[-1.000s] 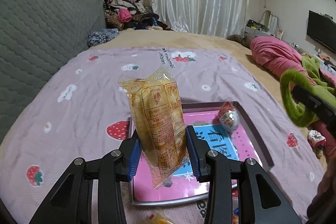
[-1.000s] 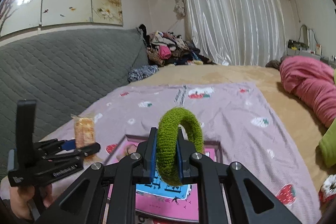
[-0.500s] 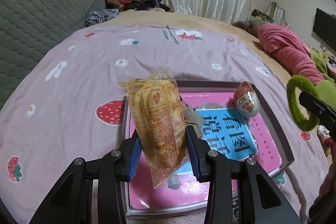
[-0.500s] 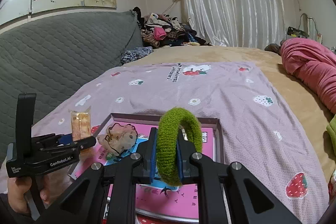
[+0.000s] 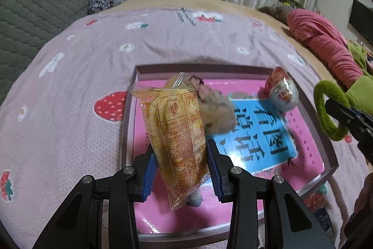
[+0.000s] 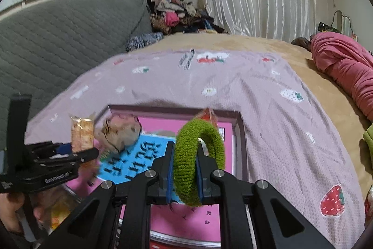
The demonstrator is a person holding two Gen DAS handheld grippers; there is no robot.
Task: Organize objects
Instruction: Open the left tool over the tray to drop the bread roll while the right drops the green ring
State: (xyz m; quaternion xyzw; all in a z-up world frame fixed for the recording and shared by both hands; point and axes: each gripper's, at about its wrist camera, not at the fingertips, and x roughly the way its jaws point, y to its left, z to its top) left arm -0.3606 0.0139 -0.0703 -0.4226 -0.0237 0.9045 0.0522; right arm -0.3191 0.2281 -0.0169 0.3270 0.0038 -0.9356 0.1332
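Observation:
My left gripper point(image 5: 180, 170) is shut on an upright yellow snack packet point(image 5: 177, 132), hanging over the left part of a shallow pink box point(image 5: 331, 155). Inside the box lie a fuzzy beige scrunchie point(image 5: 218, 118) and a red-and-clear toy egg point(image 5: 283, 91). My right gripper point(image 6: 185, 175) is shut on a green fuzzy hair tie point(image 6: 198, 155), over the box's right side point(image 6: 240, 137). In the right wrist view the left gripper point(image 6: 77, 153) with the packet point(image 6: 81, 134) shows at the left; the green hair tie point(image 5: 326, 111) shows at the right of the left wrist view.
The box lies on a lilac strawberry-print sheet point(image 5: 70, 132) on a bed. A grey quilted headboard point(image 6: 58, 39) is at the left, a pile of clothes point(image 6: 177, 13) at the back, pink bedding point(image 6: 345, 71) at the right. Small packets point(image 5: 324, 223) lie by the box's near right corner.
Both grippers have sunk toward the box and tilted further down, each keeping its hold. The box and its contents now look larger and closer in both views.

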